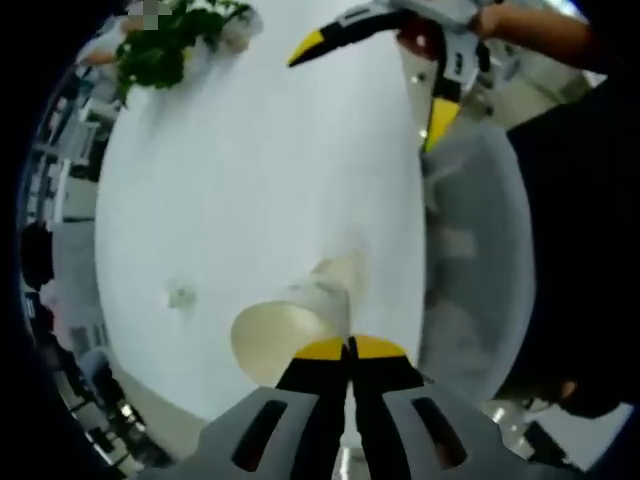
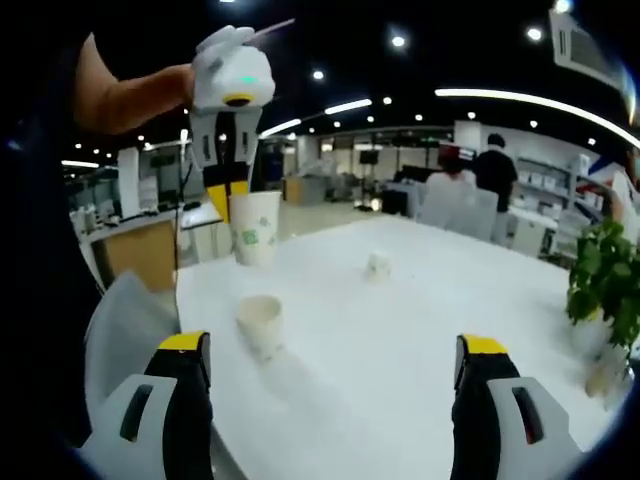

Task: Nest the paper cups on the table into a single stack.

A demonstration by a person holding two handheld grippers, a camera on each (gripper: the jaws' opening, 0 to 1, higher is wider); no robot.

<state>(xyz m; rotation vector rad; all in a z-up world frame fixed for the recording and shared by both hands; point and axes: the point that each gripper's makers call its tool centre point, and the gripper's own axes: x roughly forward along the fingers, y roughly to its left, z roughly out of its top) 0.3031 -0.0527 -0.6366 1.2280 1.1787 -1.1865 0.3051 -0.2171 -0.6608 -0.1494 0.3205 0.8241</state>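
Observation:
My left gripper [image 1: 350, 348] is shut on the rim of a white paper cup [image 1: 285, 335], whose open mouth faces the camera. In the right gripper view the left gripper [image 2: 232, 205] hangs this cup [image 2: 255, 228], printed with a green mark, upright above the white table [image 2: 400, 340]. A second paper cup [image 2: 262, 322] stands on the table just in front of and below it. Farther off sits a third, smaller cup [image 2: 378, 264], a speck [image 1: 180, 295] in the left gripper view. My right gripper [image 2: 332, 347] is open wide and holds nothing; it hovers over the table's far side [image 1: 372, 85].
A potted plant [image 2: 605, 280] stands at the table's edge [image 1: 165, 45]. A grey chair [image 2: 125, 320] sits beside the table [image 1: 470, 260]. People stand among the office desks [image 2: 480, 170] behind. The person's dark sleeve [image 1: 580, 230] is close by.

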